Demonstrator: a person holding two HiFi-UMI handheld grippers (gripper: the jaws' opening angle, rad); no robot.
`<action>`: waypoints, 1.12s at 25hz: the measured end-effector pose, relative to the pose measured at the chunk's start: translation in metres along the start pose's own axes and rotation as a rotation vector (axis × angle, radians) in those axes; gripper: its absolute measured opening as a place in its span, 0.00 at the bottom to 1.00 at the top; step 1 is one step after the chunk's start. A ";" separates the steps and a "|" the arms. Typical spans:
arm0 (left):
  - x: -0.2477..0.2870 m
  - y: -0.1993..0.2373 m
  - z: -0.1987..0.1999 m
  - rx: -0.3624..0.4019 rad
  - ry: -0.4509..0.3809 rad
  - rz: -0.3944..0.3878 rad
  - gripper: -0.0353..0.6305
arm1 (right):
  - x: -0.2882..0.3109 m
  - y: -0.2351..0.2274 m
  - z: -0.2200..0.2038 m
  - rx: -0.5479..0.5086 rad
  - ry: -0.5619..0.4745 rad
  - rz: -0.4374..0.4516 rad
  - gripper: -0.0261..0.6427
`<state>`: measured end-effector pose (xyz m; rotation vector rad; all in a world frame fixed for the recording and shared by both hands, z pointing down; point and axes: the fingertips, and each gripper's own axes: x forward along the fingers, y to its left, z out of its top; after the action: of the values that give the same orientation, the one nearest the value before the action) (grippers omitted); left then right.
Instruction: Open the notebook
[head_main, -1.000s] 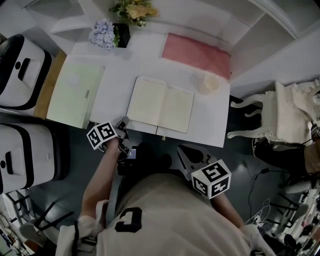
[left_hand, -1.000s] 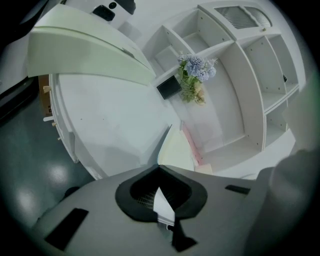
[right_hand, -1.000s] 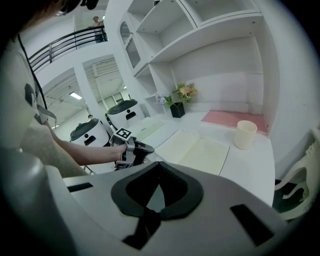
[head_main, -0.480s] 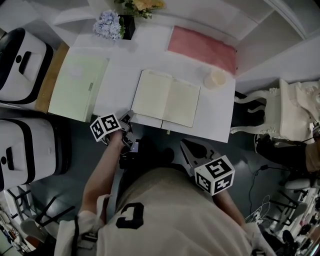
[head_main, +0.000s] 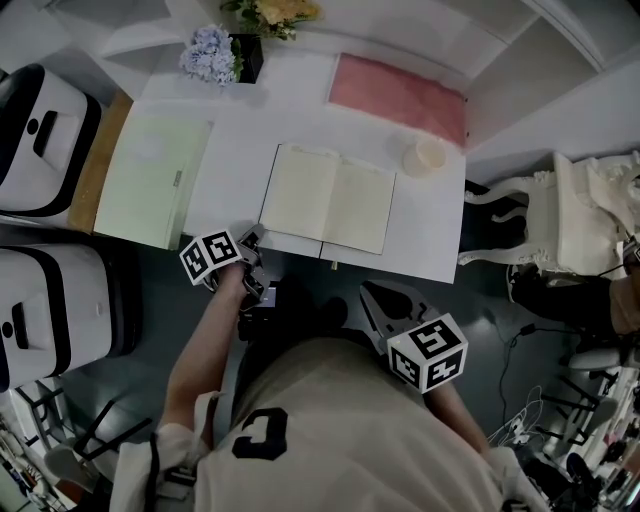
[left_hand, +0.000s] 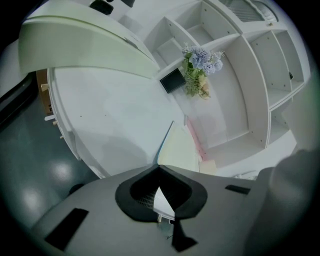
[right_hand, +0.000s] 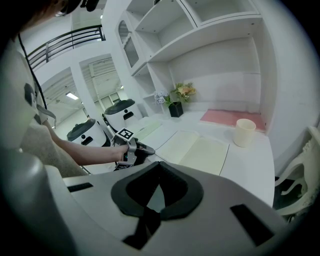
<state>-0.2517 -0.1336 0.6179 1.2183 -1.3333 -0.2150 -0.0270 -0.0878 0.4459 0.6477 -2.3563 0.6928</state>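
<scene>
One rect. notebook (head_main: 327, 199), flat, cream matte paper

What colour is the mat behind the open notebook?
Pink. The mat shows best in the head view.

open lanes on the table, clutter round its rim

i see a bare white strip of table (head_main: 232, 150) between the green folder (head_main: 150, 180) along the left edge and the open notebook (head_main: 328, 198) by the front edge; it runs free up to the far edge. the far left corner is blocked by flowers (head_main: 208, 58) and a black pot (head_main: 247, 70). a pink mat (head_main: 398, 97) lies flat in the far right corner. a cup (head_main: 424, 157) stands upright near the notebook's far right corner. two white machines (head_main: 45, 130) crowd the left edge, and a white chair (head_main: 560, 225) stands off the right edge.
</scene>
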 end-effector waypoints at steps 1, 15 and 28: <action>0.000 0.000 0.000 0.001 0.002 0.002 0.07 | 0.000 0.000 0.000 0.001 0.000 -0.001 0.07; 0.003 0.001 -0.002 0.041 0.019 0.013 0.07 | 0.008 0.002 0.001 -0.015 0.010 0.012 0.07; 0.003 0.000 -0.002 0.064 0.033 0.007 0.07 | 0.016 0.006 0.008 -0.036 0.015 0.022 0.07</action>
<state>-0.2485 -0.1348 0.6204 1.2657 -1.3242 -0.1474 -0.0457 -0.0927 0.4488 0.5998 -2.3594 0.6617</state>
